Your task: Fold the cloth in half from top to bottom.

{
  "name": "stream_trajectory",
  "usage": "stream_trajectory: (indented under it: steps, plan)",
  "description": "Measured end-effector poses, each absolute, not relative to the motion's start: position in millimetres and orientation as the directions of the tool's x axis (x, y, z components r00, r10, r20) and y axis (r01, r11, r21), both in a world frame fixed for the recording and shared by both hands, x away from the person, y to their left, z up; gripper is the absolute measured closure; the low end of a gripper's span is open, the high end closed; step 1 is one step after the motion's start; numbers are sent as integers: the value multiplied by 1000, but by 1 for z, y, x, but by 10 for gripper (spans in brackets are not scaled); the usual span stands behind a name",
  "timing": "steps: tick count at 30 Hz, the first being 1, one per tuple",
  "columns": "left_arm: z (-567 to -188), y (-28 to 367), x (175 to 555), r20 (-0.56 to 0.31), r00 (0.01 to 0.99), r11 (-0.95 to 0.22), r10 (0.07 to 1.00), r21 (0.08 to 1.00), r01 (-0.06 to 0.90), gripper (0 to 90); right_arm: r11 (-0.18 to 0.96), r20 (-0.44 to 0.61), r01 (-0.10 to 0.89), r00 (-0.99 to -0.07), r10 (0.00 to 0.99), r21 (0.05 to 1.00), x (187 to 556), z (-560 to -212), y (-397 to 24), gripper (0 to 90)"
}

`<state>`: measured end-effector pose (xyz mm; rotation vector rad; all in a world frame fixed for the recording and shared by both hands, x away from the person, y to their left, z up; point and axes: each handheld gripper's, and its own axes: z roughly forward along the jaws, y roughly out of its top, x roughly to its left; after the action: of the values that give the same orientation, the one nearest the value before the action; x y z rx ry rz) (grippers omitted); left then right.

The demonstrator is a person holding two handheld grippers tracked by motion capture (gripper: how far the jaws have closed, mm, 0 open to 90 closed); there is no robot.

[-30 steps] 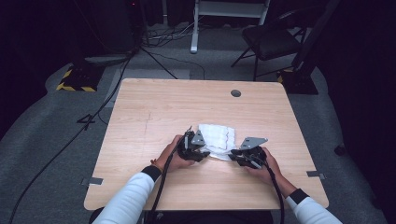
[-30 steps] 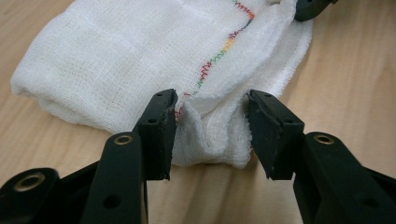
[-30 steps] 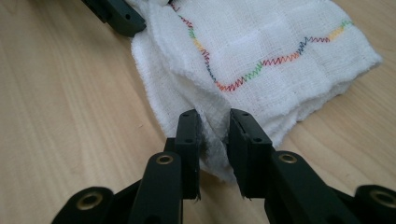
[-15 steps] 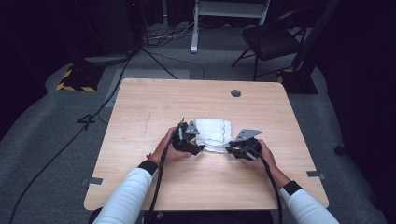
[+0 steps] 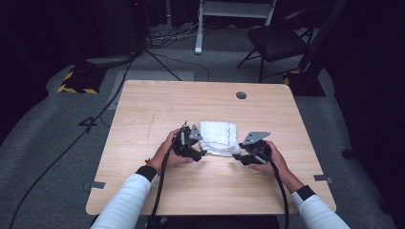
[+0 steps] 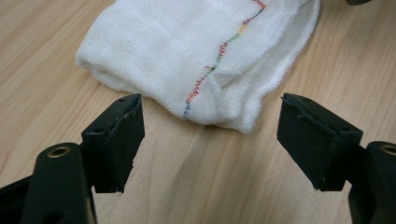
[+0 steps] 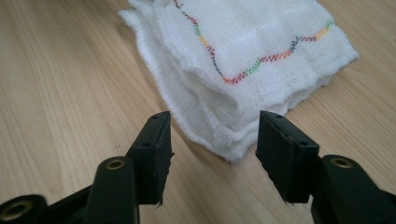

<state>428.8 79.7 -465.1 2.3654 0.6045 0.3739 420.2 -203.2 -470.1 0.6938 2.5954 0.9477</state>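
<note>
Dark room, grey carpet, cables trailing across the floor, a black chair (image 5: 279,40) and a white stand (image 5: 236,19) behind the desk (image 5: 143,109). Desk is pale wood with a round grommet (image 5: 241,95) near its far edge.

Cloth (image 5: 218,138) lies on the desk a little nearer than its middle, between my two hands. White gauze, folded into several layers, with a multicoloured zigzag stitch line running across the top. It rests flat; frayed edges of the layers show along the near side.

Left tongs (image 5: 197,151) sit at the cloth's left edge in the high view. In the left gripper view the tongs (image 6: 210,140) stand wide apart; the jaws have just been opening. The cloth's (image 6: 205,56) folded corner lies just ahead of the gap; neither pad touches it. Bare wood between the pads.

Right tongs (image 5: 239,155) sit at the cloth's right near corner. In the right gripper view the tongs (image 7: 214,149) are open too, less wide than the left, and have just been opening as well. The cloth's (image 7: 252,56) layered corner reaches toward the gap and ends about level with the jaw tips; the pads are not pressing on it, though I cannot tell if the right pad brushes the fabric.

Both hands rest low at the desk, sleeves white with dark cuffs. Cable runs from each gripper back toward the near edge.
</note>
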Motion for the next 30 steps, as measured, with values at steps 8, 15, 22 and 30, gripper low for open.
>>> stream_trajectory:
  steps: [8,15,22,30]
  plan:
    - [-461,87,416,136,846,-694,516,645,320,233,679,-126,344,-831,542,648,415,-465,-208,372]
    - [-459,96,405,177,841,-725,512,614,312,203,687,-132,352,-827,547,636,409,-462,-215,353]
    - [-460,109,392,197,835,-735,513,603,309,206,701,-153,348,-824,546,623,402,-460,-225,331]
    - [-463,119,376,220,832,-752,510,584,306,204,707,-175,330,-824,539,626,389,-459,-239,316]
